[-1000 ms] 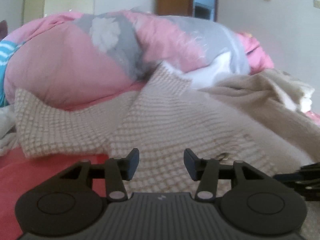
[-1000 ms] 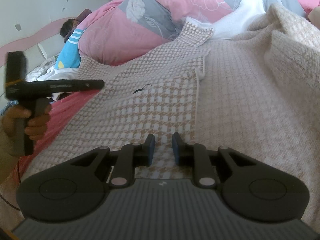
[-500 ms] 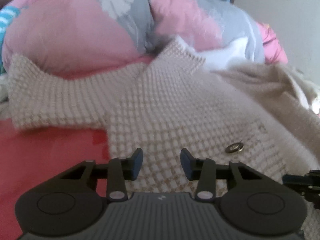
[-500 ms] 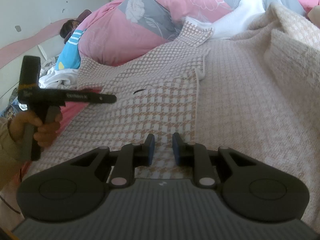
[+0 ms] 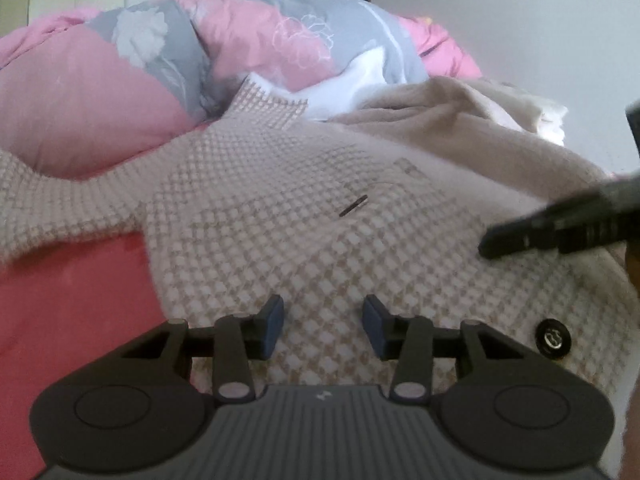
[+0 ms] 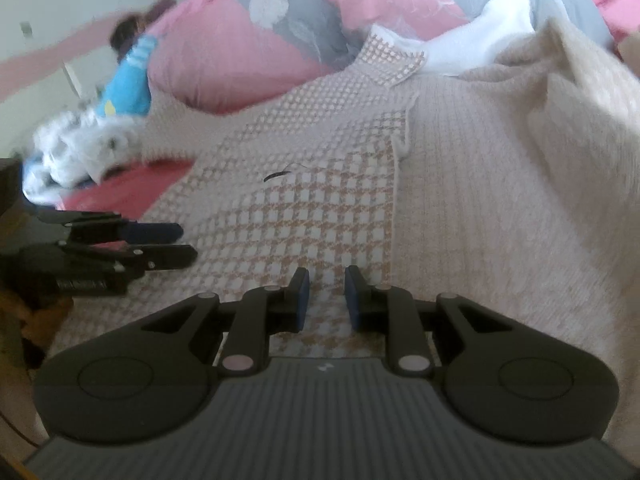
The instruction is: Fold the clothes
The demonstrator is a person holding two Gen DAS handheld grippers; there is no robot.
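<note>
A beige-and-white houndstooth jacket (image 5: 280, 208) (image 6: 320, 208) lies spread on the bed, with its plain beige inner side (image 6: 500, 200) turned out on the right. A dark button (image 5: 554, 338) sits near its lower right. My left gripper (image 5: 324, 328) hovers open over the jacket's lower left part, beside the red sheet, with nothing between its fingers. It shows in the right wrist view as the left gripper (image 6: 160, 244) at the jacket's left edge. My right gripper (image 6: 326, 300) stands just over the checked cloth, jaws a narrow gap apart with no cloth pinched. The right gripper (image 5: 520, 236) also shows from the side.
A red sheet (image 5: 68, 300) covers the bed left of the jacket. A bulky pink and grey duvet (image 5: 180, 72) is heaped behind, with a white cloth (image 5: 352, 84) against it. A blue and white pile of clothes (image 6: 120, 92) lies at the far left.
My left gripper has come down and in toward the jacket's lower left edge, closer to the right gripper. The right gripper has barely moved. The jacket lies as before.
</note>
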